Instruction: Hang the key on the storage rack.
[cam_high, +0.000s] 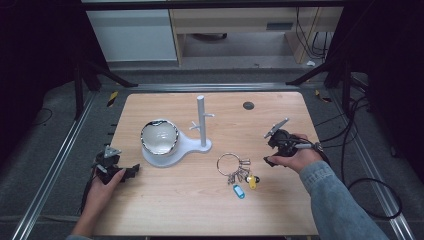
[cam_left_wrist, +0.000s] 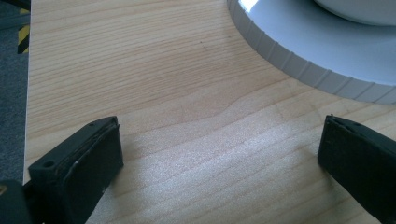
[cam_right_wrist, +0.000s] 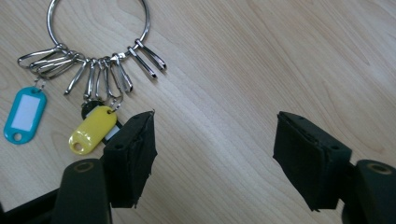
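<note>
Both black jaws of the right gripper (cam_right_wrist: 212, 154) stand apart with nothing but bare wood between them, so that claw is released and empty. Just ahead of it and off to its left lies the key ring (cam_right_wrist: 95, 56), flat on the table (cam_high: 280, 200), with its clips fanned out, a yellow tag (cam_right_wrist: 92, 129) close to the left jaw and a teal tag (cam_right_wrist: 25, 115) further out. So nothing is picked up yet, by the look of it. From the high view, the white stand (cam_high: 201, 122) with its pegs sits well beyond the ring, next to a shiny bowl (cam_high: 159, 137) on the same base. My guess is the ring ends up on a peg, meaning grab, lift and hang all remain. Left gripper (cam_high: 116, 170) is open too, parked at the table edge with the stand's ribbed base just ahead of its jaws.
</note>
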